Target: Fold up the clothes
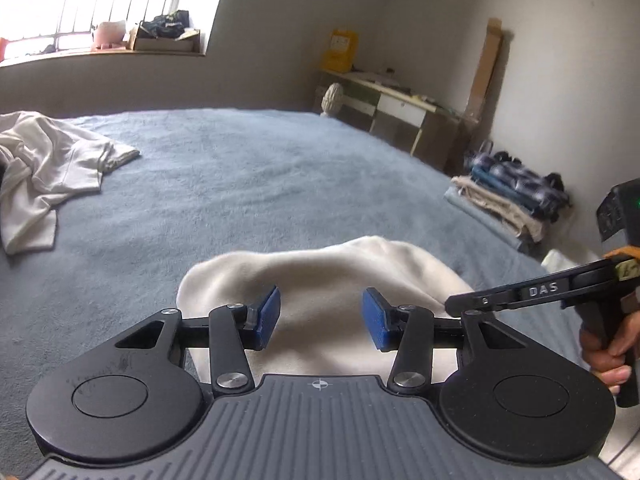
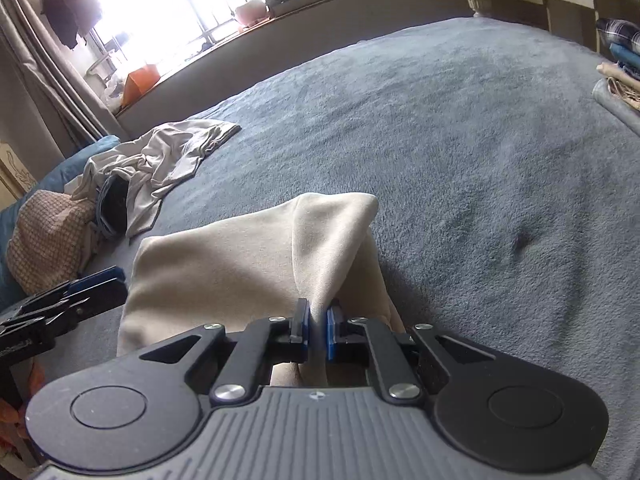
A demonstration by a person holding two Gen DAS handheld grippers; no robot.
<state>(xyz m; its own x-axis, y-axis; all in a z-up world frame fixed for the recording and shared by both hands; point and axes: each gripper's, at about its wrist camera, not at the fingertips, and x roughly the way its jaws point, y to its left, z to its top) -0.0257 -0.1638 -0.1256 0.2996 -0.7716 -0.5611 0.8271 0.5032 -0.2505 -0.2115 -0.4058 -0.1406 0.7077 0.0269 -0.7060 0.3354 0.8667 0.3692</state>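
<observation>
Cream garment (image 2: 248, 264), folded, lies on the blue-grey bed blanket (image 1: 260, 184) right in front of me, near edge of the bed. My right tool (image 2: 318, 334) has its blue pads (image 2: 331, 336) pinched together on a raised fold of this cream cloth; the fold peaks up ahead of the pads and drapes back down to the rest of the piece. In the left wrist view the right tool (image 1: 450, 305) comes in from the right side, tip at the right edge of the cream garment (image 1: 320, 280), my hand (image 1: 606, 354) wrapped around its handle.

My left tool (image 1: 319, 317) has jaws apart, blue pads (image 1: 267, 316) either side of the cloth's middle. Cloth shows below and between them, cannot tell if the pads touch it, nothing pinched. In the right wrist view the left tool (image 2: 96, 280) sits at the left edge of the garment, low by the blanket.

Second light garment (image 1: 48, 168), crumpled and unfolded, far left on the bed, well apart from the one I'm working. Right wrist view shows it next to a dark item (image 2: 114, 204) and a checked pinkish cushion (image 2: 48, 236).

Stack of folded clothes (image 1: 516, 196) sits on the far right edge of the bed, plaid piece on top. Beyond the bed: a bench (image 1: 396, 108) against the wall, yellow bag (image 1: 340, 50) on it, and a barred window (image 1: 80, 0) with clutter on the sill.
</observation>
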